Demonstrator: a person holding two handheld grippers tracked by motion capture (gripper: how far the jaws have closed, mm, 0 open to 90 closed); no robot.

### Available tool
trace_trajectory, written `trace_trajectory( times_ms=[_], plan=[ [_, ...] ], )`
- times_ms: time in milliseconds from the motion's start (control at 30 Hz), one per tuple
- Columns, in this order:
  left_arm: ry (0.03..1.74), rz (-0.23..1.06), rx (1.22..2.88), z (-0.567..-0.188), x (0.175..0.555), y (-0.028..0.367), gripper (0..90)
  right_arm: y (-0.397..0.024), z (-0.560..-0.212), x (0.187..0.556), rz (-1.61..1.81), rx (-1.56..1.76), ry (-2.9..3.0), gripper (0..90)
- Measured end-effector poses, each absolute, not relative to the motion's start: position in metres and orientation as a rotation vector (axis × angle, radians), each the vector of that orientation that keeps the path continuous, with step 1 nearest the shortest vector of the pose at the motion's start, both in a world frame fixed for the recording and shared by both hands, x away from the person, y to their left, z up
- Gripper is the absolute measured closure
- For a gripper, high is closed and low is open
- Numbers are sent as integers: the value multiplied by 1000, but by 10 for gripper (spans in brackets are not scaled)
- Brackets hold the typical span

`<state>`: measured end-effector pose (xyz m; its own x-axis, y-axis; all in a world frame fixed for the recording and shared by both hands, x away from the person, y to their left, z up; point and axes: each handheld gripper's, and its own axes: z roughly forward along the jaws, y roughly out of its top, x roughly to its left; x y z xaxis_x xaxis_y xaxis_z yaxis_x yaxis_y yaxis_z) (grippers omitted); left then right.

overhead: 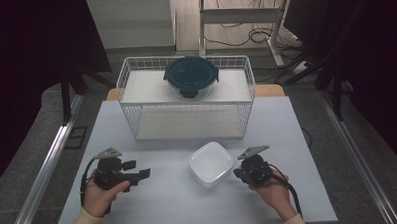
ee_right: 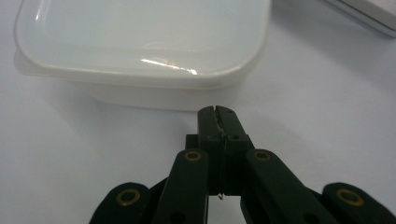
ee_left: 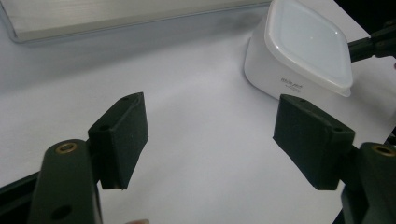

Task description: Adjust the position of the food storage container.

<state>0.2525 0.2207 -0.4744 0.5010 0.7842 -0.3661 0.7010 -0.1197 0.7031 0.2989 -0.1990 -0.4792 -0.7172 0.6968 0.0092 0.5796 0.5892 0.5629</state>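
Fingers: left gripper (overhead: 144, 173) spread wide, nothing between; right gripper (overhead: 235, 173) pressed together, empty, tips just beside white lidded container (overhead: 211, 164) on table (overhead: 164, 193).

A square white plastic container (overhead: 211, 164) with a translucent white lid sits on the pale grey-white table (overhead: 164, 198). Both grippers, left (overhead: 141, 175) and right (overhead: 237, 173), are black. Far off, the white wire basket (overhead: 135, 79) holds a round container with a dark teal lid (overhead: 190, 74).
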Motion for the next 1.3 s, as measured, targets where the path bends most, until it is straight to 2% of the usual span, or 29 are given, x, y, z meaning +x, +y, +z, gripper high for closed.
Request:
trace_trajectory(
  times_ms=[200,367,667,967,1300],
  plan=[
    [1238,113,1860,-476,254,219,256,-213,-454,307,882,1097,2511,896],
    [1233,115,1855,-474,253,219,256,-197,-437,332,883,1032,2481,896],
    [1226,114,1854,-474,252,221,256,-155,-452,384,736,941,2557,896],
    [1223,105,1865,-477,254,218,257,-136,-459,388,697,799,2629,896],
    [1232,101,1865,-478,254,218,257,-98,-462,371,704,606,2711,897]
  ],
)
